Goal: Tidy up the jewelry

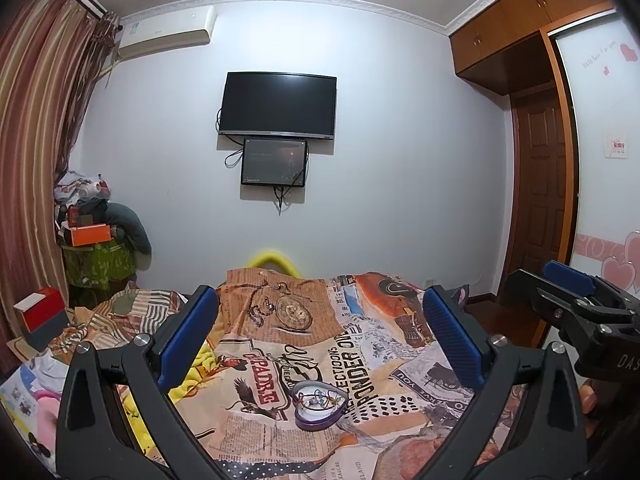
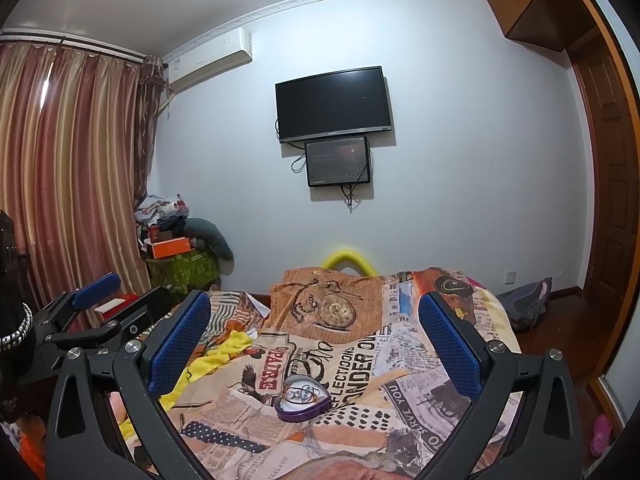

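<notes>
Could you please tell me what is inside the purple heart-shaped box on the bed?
The purple heart-shaped box lies open, with no lid on it. On its white lining rests a small tangle of jewelry: thin chain and a few beads. The pieces underneath the tangle are too small to identify.

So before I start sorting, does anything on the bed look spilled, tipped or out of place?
Nothing stands out. The purple heart-shaped box sits level and open on the bedspread, with the jewelry inside it.
</notes>
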